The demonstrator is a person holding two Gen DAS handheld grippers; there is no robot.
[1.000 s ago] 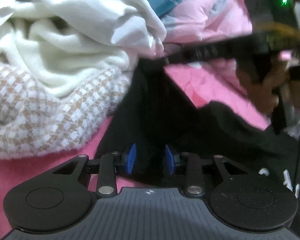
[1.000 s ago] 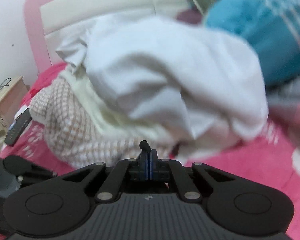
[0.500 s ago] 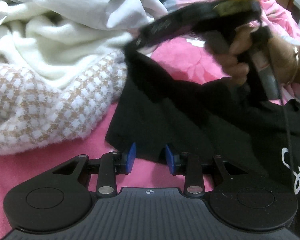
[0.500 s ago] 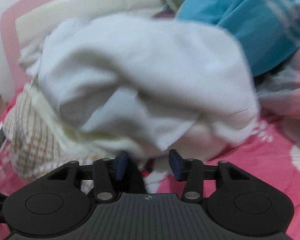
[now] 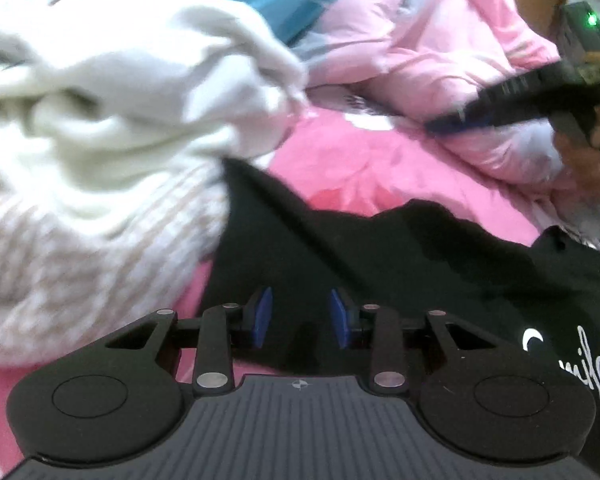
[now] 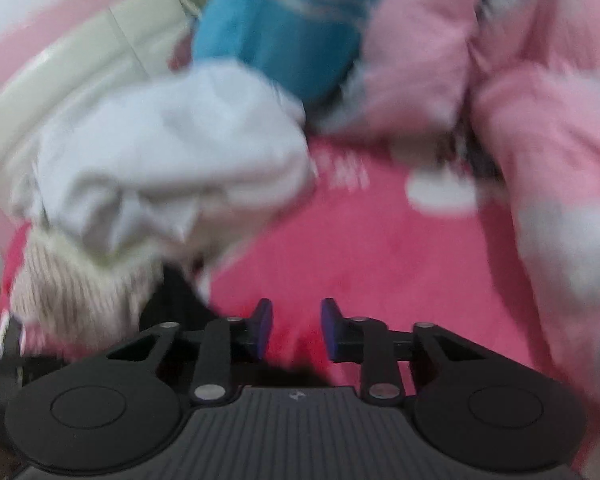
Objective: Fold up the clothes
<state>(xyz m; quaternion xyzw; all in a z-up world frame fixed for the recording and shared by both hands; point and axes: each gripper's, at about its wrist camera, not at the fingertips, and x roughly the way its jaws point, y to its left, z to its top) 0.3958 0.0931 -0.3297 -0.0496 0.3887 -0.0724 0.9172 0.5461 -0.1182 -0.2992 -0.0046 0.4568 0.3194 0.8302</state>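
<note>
The black shirt (image 5: pixel 380 264) lies on the pink bed (image 5: pixel 364 168) under the left gripper (image 5: pixel 300 318), fingers spread. The right gripper (image 6: pixel 294 330) is empty, its fingers closing. Only the left view shows white letters (image 5: pixel 580 360).

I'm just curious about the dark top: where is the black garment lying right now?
In the left wrist view, the black garment is spread on the pink bedsheet, right of the heap of white clothes, with the left gripper over its near edge.
</note>
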